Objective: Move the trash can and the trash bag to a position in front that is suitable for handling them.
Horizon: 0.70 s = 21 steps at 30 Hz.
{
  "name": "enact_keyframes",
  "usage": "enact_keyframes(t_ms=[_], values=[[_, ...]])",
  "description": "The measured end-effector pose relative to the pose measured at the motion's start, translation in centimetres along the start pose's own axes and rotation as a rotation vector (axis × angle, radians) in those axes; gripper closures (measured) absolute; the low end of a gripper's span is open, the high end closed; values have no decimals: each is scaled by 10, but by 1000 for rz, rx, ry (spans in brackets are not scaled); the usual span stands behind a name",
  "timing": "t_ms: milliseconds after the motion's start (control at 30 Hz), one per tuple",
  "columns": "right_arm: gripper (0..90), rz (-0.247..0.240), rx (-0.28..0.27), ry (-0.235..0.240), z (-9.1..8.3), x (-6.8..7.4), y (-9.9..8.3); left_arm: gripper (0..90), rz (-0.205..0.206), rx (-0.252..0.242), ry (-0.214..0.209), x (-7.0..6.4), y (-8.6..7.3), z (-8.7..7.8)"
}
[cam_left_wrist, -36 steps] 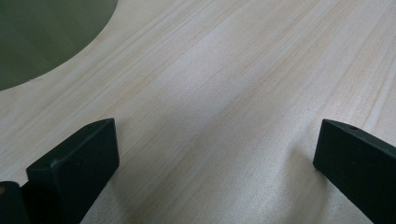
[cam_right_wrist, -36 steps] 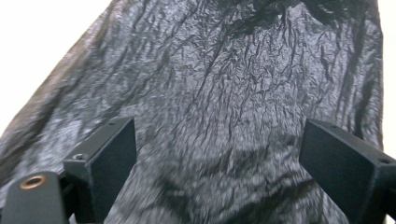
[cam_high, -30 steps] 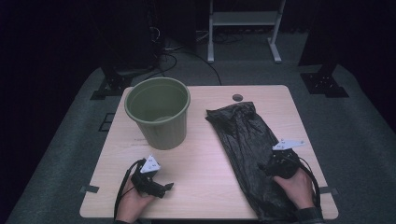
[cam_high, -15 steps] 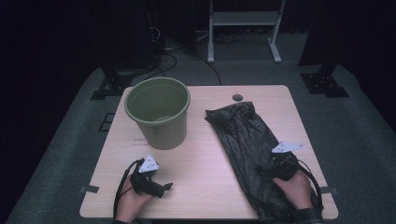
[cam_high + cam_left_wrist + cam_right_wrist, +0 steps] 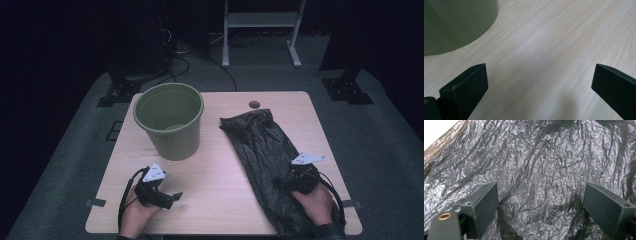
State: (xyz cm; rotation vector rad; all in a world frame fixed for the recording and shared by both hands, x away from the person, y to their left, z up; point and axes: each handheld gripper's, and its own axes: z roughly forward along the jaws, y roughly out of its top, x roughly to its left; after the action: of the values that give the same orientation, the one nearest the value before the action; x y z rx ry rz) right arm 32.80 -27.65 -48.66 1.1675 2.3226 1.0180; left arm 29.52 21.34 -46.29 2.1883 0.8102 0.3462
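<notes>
A crumpled black plastic bag (image 5: 262, 150) lies flat along the right half of the wooden table (image 5: 220, 175). An olive-green bucket (image 5: 170, 120) stands upright at the back left. My right gripper (image 5: 286, 181) rests low over the near part of the bag, open; in the right gripper view its jaws stand wide apart over the black bag (image 5: 541, 170) with nothing between them. My left gripper (image 5: 172, 197) sits near the front left edge, open over bare wood (image 5: 544, 55), with the bucket's wall (image 5: 454, 22) at its upper left.
A small dark round disc (image 5: 254, 104) sits at the table's back edge. Bare wood lies between the bucket and the bag. Dark floor, stand legs (image 5: 295, 52) and cables (image 5: 200, 55) lie behind the table.
My right gripper has drawn slightly nearer along the bag. The left gripper has barely shifted.
</notes>
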Motion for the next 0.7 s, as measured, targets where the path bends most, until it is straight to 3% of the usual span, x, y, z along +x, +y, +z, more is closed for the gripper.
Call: enact_keyframes(t_ms=[700], values=[[120, 0, 0, 0, 0, 0, 0, 0, 0, -73, 25, 10, 34, -35]])
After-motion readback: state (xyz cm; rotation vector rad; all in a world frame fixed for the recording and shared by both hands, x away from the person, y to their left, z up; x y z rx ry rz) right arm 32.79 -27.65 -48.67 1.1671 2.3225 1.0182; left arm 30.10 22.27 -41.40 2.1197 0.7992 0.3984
